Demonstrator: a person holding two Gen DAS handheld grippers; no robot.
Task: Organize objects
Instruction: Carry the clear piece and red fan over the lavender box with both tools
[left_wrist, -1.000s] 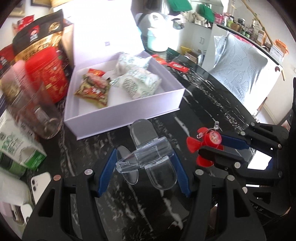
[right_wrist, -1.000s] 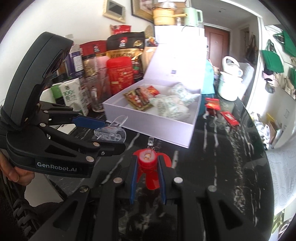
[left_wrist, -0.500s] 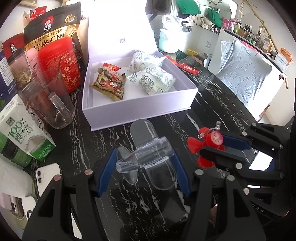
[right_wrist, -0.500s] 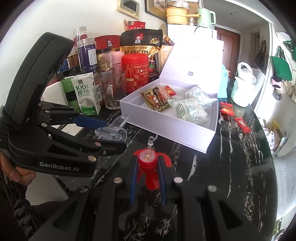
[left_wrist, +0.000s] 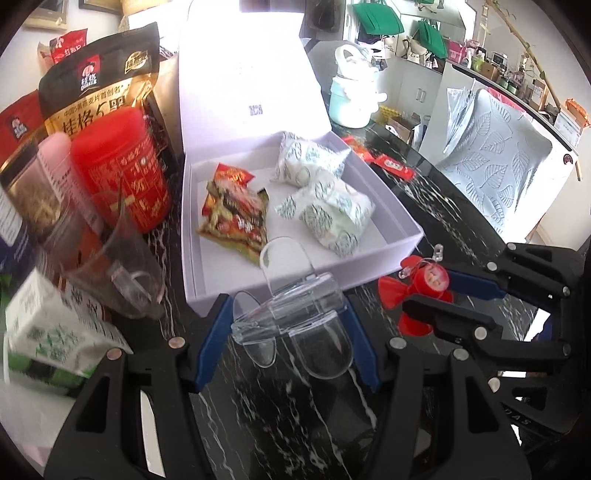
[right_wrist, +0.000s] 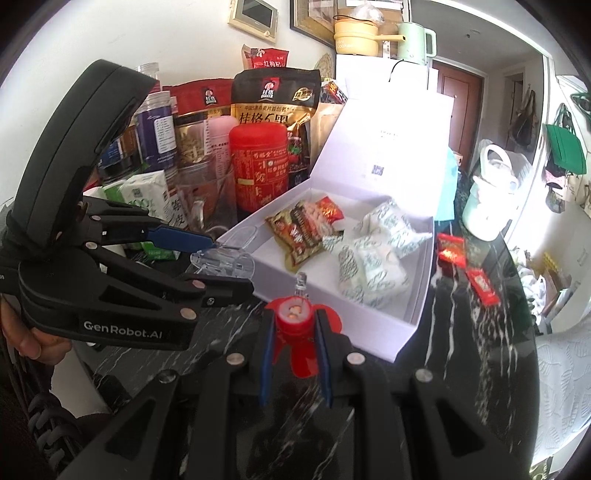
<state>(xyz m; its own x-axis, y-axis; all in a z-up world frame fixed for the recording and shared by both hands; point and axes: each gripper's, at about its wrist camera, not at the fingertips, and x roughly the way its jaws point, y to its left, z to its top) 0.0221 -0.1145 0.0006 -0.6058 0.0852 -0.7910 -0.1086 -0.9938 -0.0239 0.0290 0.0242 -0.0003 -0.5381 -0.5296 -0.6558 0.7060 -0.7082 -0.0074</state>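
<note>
My left gripper (left_wrist: 286, 317) is shut on a clear plastic clip piece (left_wrist: 295, 310), held just above the near wall of an open white box (left_wrist: 258, 288). The left gripper also shows in the right wrist view (right_wrist: 229, 266) at the box's near left corner. My right gripper (right_wrist: 293, 325) is shut on a small red fan-shaped toy (right_wrist: 295, 317) with a clear LED on top. It shows in the left wrist view (left_wrist: 424, 291) right of the box. The box holds a snack packet (left_wrist: 236, 214) and two white-green wrapped packs (left_wrist: 328, 214).
The box lid (left_wrist: 251, 81) stands open behind. A red tin (left_wrist: 122, 166), glass mug (left_wrist: 110, 273), milk carton (left_wrist: 48, 328) and oat bags (left_wrist: 99, 81) crowd the left. Red sachets (right_wrist: 465, 266) lie on the black marble table (left_wrist: 443, 206). A mint kettle (left_wrist: 351, 99) stands far back.
Both grippers, with their objects, have moved closer to the white box. The clear piece now overlaps the box's near edge.
</note>
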